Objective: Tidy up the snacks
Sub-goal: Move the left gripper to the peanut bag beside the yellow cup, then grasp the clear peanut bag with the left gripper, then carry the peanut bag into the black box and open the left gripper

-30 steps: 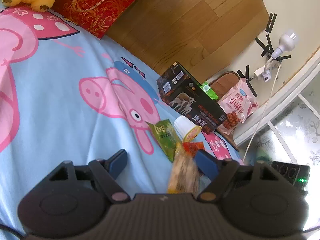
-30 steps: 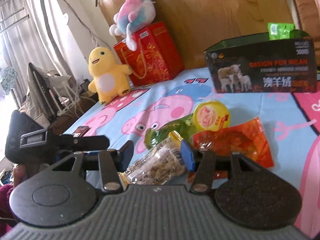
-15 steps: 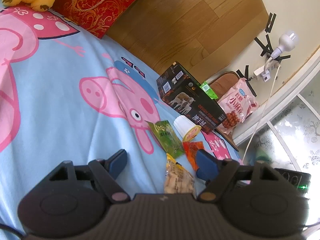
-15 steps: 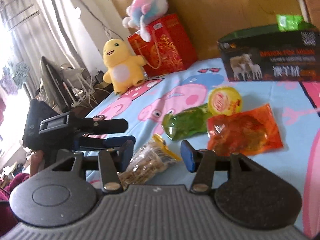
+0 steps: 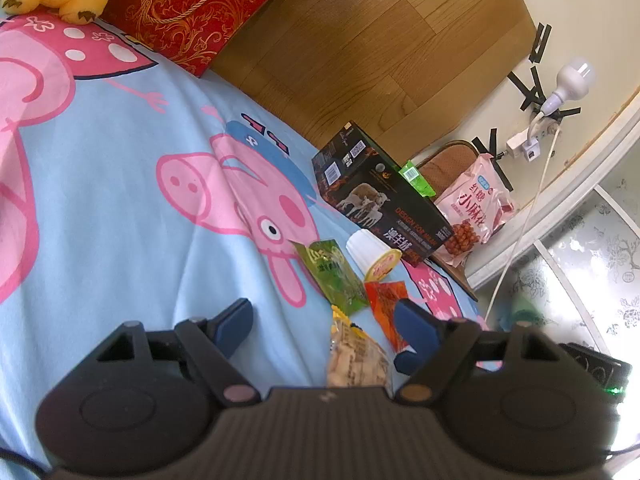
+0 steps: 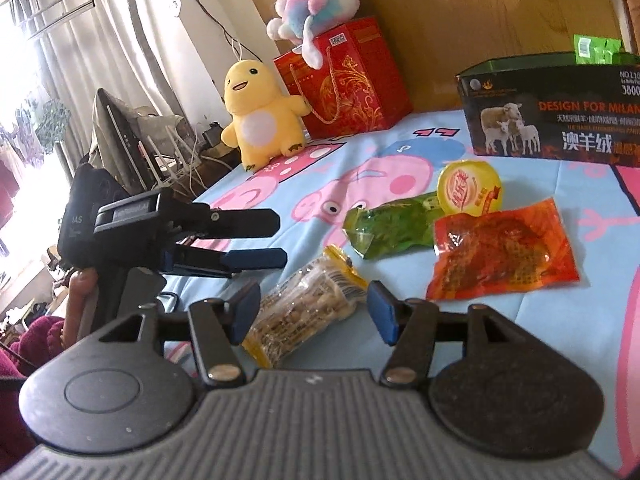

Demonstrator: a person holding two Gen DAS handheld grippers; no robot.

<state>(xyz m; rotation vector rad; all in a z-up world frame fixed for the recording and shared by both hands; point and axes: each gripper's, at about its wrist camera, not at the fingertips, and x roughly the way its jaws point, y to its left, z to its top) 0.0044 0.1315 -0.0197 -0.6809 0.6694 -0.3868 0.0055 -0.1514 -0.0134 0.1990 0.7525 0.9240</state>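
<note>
A clear snack pack with yellow ends (image 6: 306, 304) lies on the cartoon bedsheet (image 6: 520, 352), between the spread fingers of my open right gripper (image 6: 314, 310) without touching them. It also shows in the left wrist view (image 5: 356, 356). Behind it lie a green pack (image 6: 394, 222), a yellow-lidded cup (image 6: 470, 188) and an orange-red pack (image 6: 504, 250). A dark open box (image 6: 556, 112) holds a green pack (image 6: 592, 50). My left gripper (image 5: 324, 320) is open and empty, and it shows at the left of the right wrist view (image 6: 276, 240).
A yellow plush (image 6: 256, 112) and a red gift bag (image 6: 348, 76) with a pastel plush (image 6: 316, 12) on top stand at the bed's far end. A pink snack bag (image 5: 476, 212) leans by the wall near a socket and cable (image 5: 532, 148). A wooden headboard (image 5: 360, 40) runs behind.
The right gripper opened and let go of the clear snack pack, which now lies on the sheet, and it has drawn back. The left gripper barely moved.
</note>
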